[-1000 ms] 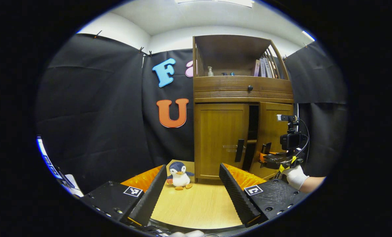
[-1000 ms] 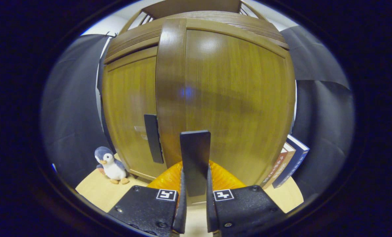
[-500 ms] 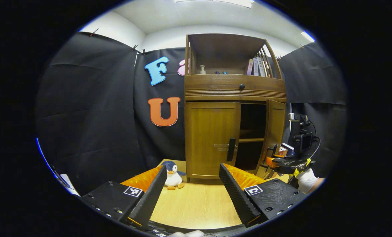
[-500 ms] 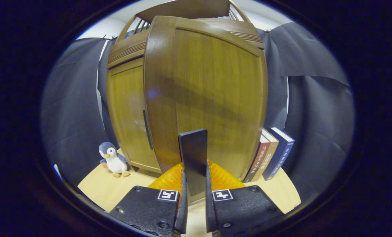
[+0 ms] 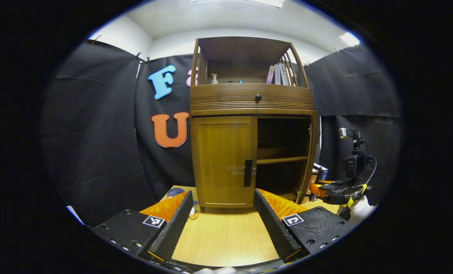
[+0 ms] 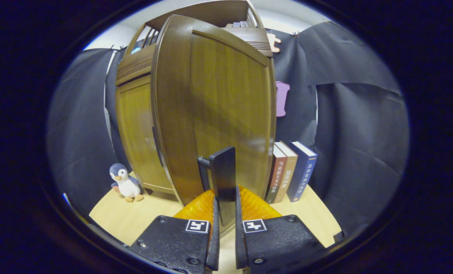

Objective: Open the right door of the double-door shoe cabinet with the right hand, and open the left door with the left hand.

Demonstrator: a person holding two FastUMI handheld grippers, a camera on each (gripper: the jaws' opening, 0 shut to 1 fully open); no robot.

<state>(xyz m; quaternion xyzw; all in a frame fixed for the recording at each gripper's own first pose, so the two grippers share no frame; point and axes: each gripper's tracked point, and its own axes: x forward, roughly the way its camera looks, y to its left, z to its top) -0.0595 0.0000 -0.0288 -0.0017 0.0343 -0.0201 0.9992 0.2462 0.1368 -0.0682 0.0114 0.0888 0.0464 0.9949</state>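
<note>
Now the right door of the shoe cabinet stands swung wide, where half a second ago it was only part open; in the left gripper view it shows edge-on at centre right, baring the dark shelves. The right gripper holds its fingers clamped on the door's black handle, low in the centre of the right gripper view. So the first half of the task looks done. The left door is still shut at the centre, its handle untouched. The left gripper hangs back over the surface, fingers spread wide and empty. Books stand beside the open door, and a penguin toy sits lower left.
</note>
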